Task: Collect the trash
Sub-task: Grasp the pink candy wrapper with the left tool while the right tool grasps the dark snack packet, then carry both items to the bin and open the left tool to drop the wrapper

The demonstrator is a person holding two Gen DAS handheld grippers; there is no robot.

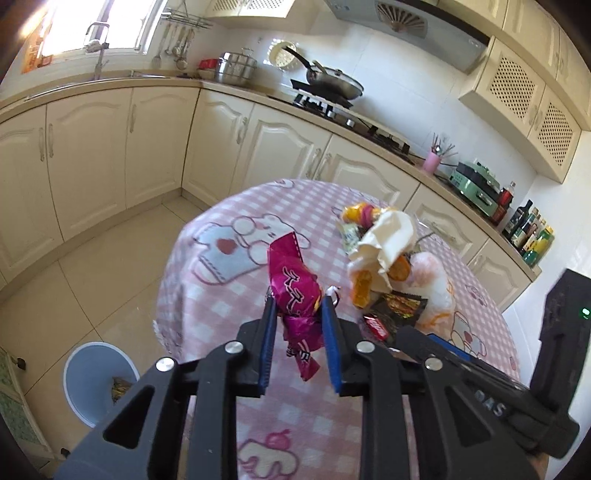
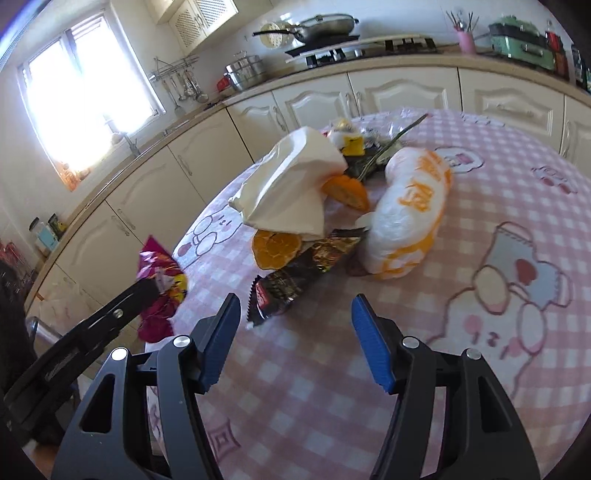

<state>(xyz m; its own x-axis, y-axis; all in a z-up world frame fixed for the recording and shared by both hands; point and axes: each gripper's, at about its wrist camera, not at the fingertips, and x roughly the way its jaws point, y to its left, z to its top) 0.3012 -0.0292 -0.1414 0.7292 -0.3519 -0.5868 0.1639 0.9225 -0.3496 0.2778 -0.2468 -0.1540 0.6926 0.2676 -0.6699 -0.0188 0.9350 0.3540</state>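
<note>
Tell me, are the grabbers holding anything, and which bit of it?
The left gripper pinches the crinkly magenta foil snack wrapper near its lower twisted end. The right gripper is open, holding nothing.

Daylight floods in through the window (image 2: 88, 96) on my right wrist view, blown out to pure white so its frame half dissolves in glare; on my left wrist view the same window (image 1: 92, 26) burns out the upper left corner; the tabletop (image 2: 424, 332) is evenly lit with soft, faint shadows; the fisheye bends the cabinets (image 1: 92, 155) into curves and darkens every corner to black; my right gripper (image 2: 295, 332) is sharp; far edges smear slightly.
</note>
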